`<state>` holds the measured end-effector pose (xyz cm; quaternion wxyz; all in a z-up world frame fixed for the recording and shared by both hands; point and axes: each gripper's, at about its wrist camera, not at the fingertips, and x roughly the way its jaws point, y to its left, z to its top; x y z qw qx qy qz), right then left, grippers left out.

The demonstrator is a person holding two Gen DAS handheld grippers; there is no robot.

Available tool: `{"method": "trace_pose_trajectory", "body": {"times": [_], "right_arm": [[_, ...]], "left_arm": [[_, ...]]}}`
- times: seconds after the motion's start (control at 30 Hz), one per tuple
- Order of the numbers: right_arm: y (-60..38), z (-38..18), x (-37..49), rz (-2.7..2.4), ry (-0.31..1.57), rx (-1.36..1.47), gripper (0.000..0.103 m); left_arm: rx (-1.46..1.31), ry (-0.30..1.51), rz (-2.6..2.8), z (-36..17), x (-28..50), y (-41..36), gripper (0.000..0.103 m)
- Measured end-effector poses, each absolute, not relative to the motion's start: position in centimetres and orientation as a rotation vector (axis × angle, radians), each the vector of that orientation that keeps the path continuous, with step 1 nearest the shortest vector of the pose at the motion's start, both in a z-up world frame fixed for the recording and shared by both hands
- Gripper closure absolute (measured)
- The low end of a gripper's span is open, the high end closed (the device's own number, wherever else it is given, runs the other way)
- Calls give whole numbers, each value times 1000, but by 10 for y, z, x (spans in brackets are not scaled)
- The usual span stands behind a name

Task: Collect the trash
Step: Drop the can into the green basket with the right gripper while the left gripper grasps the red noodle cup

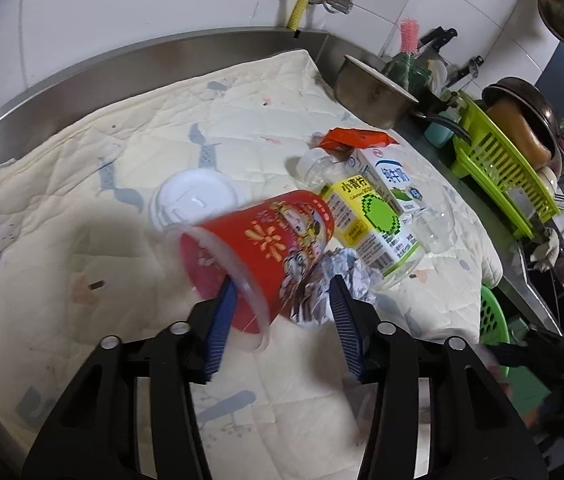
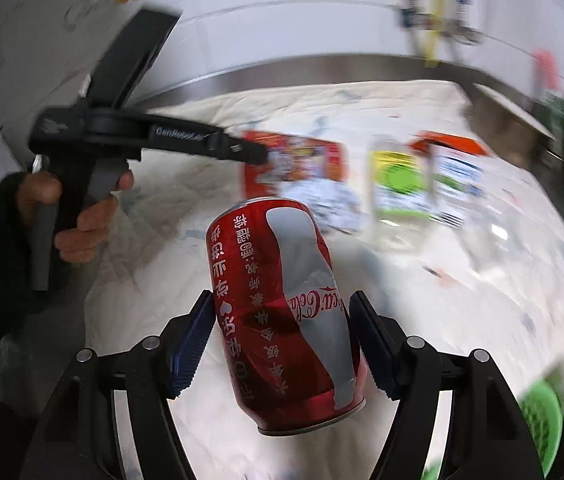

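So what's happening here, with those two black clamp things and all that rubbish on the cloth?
A person is clearing trash with a handheld gripper in each hand. The right gripper is clamped on a dented red Coca-Cola can, held above the quilted cream cloth. The left gripper is open around the rim of a tipped red plastic cup, one finger inside it. Two drink cartons, crumpled foil and an orange wrapper lie uncollected.

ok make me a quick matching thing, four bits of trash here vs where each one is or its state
Things:
1. red cola can
2. red plastic cup
3. white lid
4. crumpled foil

Places or states:
A. lying flat on the quilt behind the cup
B. clamped in the right gripper
C. tipped over, left gripper's finger inside its rim
D. wadded up between the cup and the cartons

Pairs: 1-B, 2-C, 3-A, 4-D
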<state>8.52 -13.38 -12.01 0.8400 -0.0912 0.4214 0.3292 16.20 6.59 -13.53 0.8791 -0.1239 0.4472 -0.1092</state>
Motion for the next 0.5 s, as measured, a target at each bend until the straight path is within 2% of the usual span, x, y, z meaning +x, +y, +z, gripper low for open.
{"method": "trace_pose_trajectory", "body": {"times": [0.1, 0.17, 0.23, 0.33, 0.5], "right_arm": [[-174, -113, 74, 585, 879, -124, 37], [-208, -109, 67, 489, 874, -71, 37], [-238, -109, 64, 406, 874, -39, 37], [-287, -116, 63, 258, 893, -9, 37], [-356, -156, 68, 73, 984, 53, 37]], "left_arm": [[-266, 938, -231, -141, 170, 61, 68], [-271, 943, -235, -144, 172, 59, 84], [-276, 947, -239, -146, 174, 57, 88], [-257, 933, -245, -143, 169, 50, 98], [-213, 884, -252, -123, 153, 42, 99]]}}
